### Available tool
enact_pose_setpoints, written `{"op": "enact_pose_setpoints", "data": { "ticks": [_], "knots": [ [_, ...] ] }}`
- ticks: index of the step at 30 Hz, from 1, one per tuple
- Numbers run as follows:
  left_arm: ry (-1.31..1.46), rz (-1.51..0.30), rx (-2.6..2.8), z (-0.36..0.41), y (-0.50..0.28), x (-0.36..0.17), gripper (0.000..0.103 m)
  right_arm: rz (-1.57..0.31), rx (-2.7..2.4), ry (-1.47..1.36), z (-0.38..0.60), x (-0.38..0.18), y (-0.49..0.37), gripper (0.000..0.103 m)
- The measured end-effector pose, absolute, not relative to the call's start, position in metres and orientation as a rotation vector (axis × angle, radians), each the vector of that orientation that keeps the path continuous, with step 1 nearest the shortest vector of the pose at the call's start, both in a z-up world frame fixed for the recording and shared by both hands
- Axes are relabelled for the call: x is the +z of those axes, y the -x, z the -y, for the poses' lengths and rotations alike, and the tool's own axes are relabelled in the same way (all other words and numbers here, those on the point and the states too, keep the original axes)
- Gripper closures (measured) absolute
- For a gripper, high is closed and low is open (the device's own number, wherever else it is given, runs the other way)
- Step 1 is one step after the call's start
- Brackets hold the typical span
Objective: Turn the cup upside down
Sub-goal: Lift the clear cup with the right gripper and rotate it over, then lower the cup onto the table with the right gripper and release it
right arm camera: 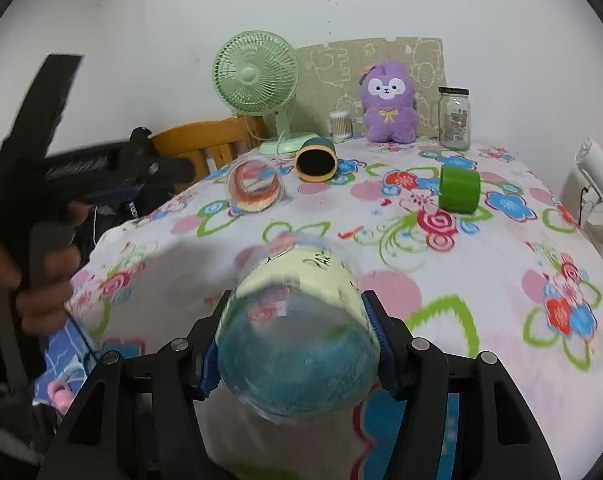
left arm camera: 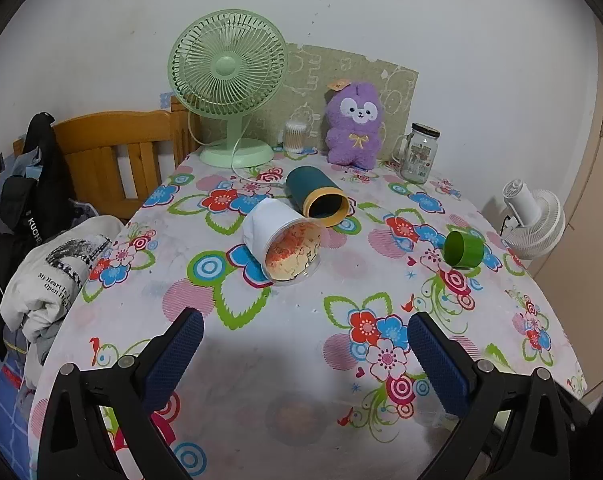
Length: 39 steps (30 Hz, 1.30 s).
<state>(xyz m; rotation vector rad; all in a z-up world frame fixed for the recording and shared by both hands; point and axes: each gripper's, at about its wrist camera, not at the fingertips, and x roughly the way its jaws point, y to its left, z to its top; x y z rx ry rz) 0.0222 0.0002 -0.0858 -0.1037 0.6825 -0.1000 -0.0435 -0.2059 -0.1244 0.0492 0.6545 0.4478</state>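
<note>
My right gripper [right arm camera: 297, 336] is shut on a clear plastic cup with a pale yellow printed sleeve [right arm camera: 301, 320], held above the near part of the floral table, base toward the camera. My left gripper [left arm camera: 305, 344] is open and empty above the table's near side; it also shows blurred at the left of the right wrist view [right arm camera: 101, 168]. Three more cups lie on their sides: a white and orange patterned cup [left arm camera: 281, 236] [right arm camera: 253, 188], a dark teal cup with a yellow rim [left arm camera: 317, 196] [right arm camera: 316, 160], and a small green cup [left arm camera: 463, 249] [right arm camera: 459, 189].
At the table's back stand a green desk fan [left arm camera: 229, 88], a purple plush toy [left arm camera: 355, 126], a glass jar [left arm camera: 418, 152] and a cotton-swab box [left arm camera: 295, 137]. A wooden chair [left arm camera: 113, 152] with clothes is left; a white fan [left arm camera: 533, 216] is right.
</note>
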Motion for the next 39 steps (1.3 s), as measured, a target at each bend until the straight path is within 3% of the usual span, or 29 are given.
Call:
{"op": "enact_pose_setpoints", "data": {
  "ticks": [13, 16, 21, 39],
  "knots": [
    [0.098, -0.655, -0.112, 0.006, -0.016, -0.075, 0.000, -0.631, 0.373, -0.062, 0.199, -0.095, -0.027, 0.040],
    [0.091, -0.656, -0.099, 0.004, -0.015, -0.075, 0.000, -0.681, 0.358, -0.073, 0.194, -0.102, -0.043, 0.033],
    [0.094, -0.659, -0.077, -0.004, -0.015, -0.077, 0.000, -0.697, 0.344, -0.045, 0.188, -0.108, -0.039, 0.004],
    [0.030, -0.670, -0.225, 0.078, -0.001, -0.087, 0.000, -0.490, 0.256, -0.181, 0.291, -0.035, 0.027, 0.000]
  ]
}}
